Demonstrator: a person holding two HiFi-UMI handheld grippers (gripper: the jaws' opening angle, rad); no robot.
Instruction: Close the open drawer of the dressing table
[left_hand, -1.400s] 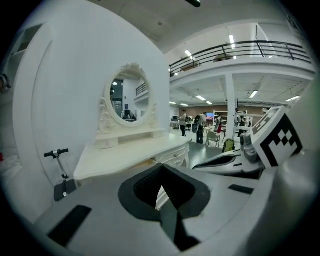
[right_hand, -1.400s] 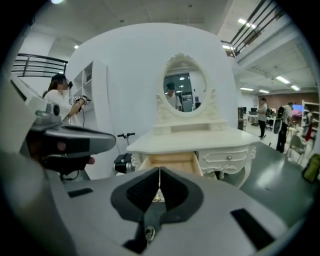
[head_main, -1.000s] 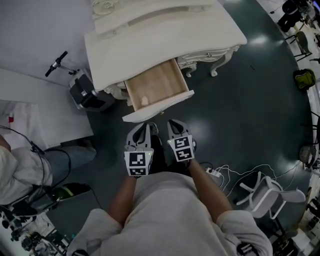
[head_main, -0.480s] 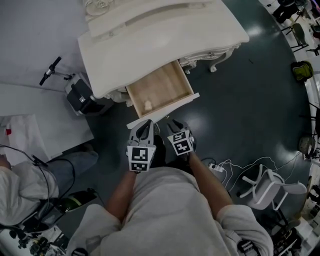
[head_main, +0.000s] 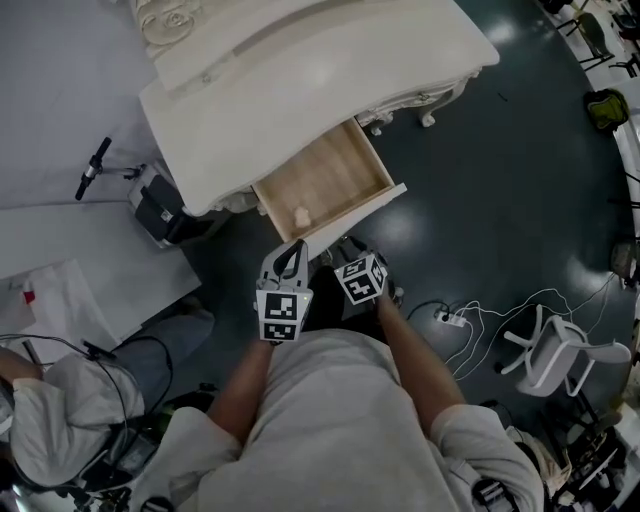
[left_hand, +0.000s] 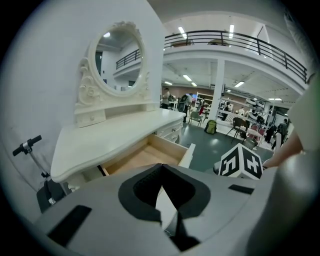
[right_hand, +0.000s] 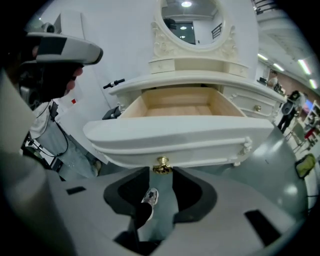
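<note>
Got the drawer of the white dressing table pulled way out just ahead of both grippers, right gripper opening its jaws right below the brass knob without gripping it, left gripper pinched shut on nothing

Cream dressing table, pale-wood drawer, brass knob, dark teal floor.

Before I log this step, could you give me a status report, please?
Left gripper shut, empty. Right gripper opening, empty, gold knob just ahead of its tips. Drawer open. Small pale item inside it.
</note>
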